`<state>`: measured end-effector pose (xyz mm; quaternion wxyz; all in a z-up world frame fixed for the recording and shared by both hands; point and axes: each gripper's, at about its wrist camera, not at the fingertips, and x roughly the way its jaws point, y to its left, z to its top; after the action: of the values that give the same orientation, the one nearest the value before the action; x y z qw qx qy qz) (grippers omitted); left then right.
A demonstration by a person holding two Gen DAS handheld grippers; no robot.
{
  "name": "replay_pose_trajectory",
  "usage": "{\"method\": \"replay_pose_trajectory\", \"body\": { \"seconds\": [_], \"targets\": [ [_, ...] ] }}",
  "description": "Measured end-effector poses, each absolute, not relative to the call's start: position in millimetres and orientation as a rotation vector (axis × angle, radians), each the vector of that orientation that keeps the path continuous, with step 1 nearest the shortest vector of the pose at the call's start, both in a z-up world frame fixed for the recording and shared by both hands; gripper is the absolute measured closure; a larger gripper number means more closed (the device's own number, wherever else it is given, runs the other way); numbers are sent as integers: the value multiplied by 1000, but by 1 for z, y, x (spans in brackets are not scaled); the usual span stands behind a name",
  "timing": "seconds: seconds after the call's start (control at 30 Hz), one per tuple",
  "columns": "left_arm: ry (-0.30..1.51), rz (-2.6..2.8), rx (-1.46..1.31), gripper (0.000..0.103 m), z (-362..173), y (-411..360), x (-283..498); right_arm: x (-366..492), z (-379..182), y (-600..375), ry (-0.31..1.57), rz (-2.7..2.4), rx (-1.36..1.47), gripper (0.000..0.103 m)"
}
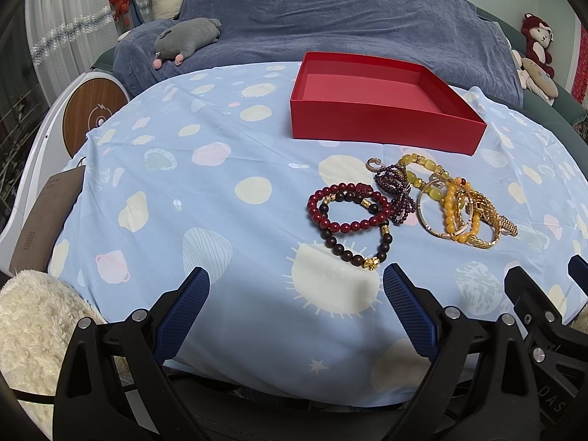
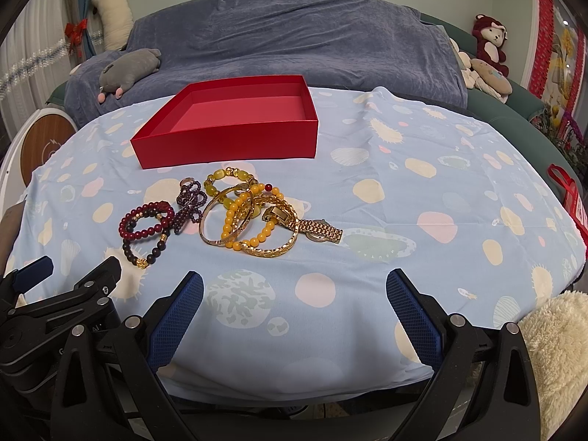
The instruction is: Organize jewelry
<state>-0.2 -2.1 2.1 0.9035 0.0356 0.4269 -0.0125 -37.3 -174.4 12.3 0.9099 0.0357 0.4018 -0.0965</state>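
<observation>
An open red box [image 1: 382,125] [image 2: 228,139] stands empty at the far side of the table. In front of it lies a pile of jewelry: a red bead bracelet [image 1: 345,207] [image 2: 145,218], a dark bead bracelet [image 1: 341,248] [image 2: 147,253], a purple bead string [image 1: 395,193] [image 2: 191,202], yellow bead bracelets [image 1: 450,213] [image 2: 235,217], gold bangles [image 2: 213,220] and a gold watch [image 2: 316,229]. My left gripper [image 1: 296,275] is open near the table's front edge, short of the dark bracelet. My right gripper [image 2: 294,279] is open too, just before the gold pieces. Neither holds anything.
A light blue patterned cloth [image 1: 228,220] [image 2: 422,220] covers the table. Behind it stands a sofa under a blue-grey throw [image 1: 330,18] with a grey plush toy [image 1: 187,36]. A fluffy cream cushion [image 2: 558,349] lies at the front right, a round wooden-faced device [image 1: 92,114] at the left.
</observation>
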Motion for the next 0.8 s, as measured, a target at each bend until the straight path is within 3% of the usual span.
{"method": "replay_pose_trajectory", "body": {
  "seconds": [0.8],
  "targets": [
    [951,-18,-84,12,3,27,24,-31,13,-193,855,-220,144,7]
  ]
}}
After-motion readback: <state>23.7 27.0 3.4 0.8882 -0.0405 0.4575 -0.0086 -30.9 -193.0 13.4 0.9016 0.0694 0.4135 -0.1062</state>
